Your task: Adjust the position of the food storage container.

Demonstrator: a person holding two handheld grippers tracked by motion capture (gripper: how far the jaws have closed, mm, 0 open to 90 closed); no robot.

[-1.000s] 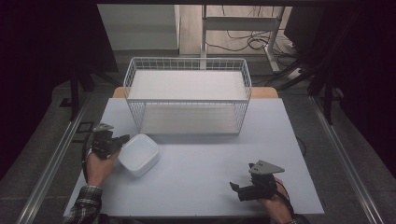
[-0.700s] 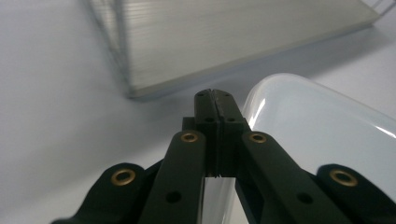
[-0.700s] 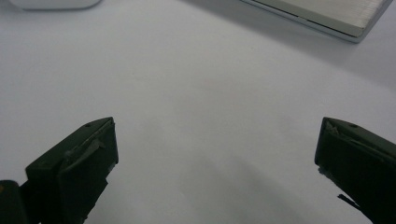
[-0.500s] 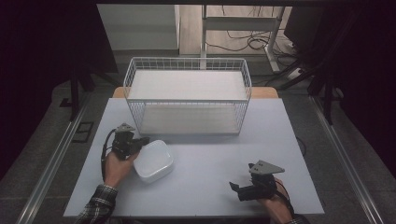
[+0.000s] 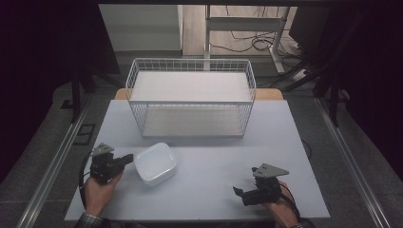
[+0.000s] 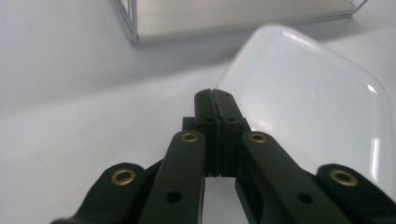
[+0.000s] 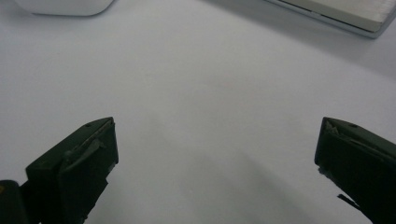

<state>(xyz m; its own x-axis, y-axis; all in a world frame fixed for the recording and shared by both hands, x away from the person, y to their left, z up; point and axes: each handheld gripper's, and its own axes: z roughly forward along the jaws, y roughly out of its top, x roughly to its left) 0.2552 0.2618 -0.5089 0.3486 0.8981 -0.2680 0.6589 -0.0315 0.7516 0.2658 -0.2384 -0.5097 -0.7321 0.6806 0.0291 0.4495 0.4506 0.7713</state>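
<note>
A white, rounded-square dish (image 5: 155, 164) lies upside down on the pale table (image 5: 214, 156), left of the middle. My left gripper (image 5: 129, 158) is shut with nothing between its jaws, and its tip sits right at the dish's left edge; I cannot tell whether it touches. In the left gripper view the closed jaws (image 6: 215, 95) point at the dish (image 6: 308, 93). My right gripper (image 5: 237, 192) rests low at the front right and is open over bare table. In the right gripper view its jaws (image 7: 215, 154) stand wide apart, with the dish (image 7: 65, 5) far off.
A white wire basket (image 5: 190, 62) stands at the back middle of the table, and its corner (image 6: 130, 23) shows ahead of the left gripper. Dark floor, rails and cables surround the table. Bare surface lies between the two grippers.
The dish slid right and a little nearer as the shut left gripper moved in from the left. Then the left hand drew slightly back toward the front. The right gripper stayed still.
</note>
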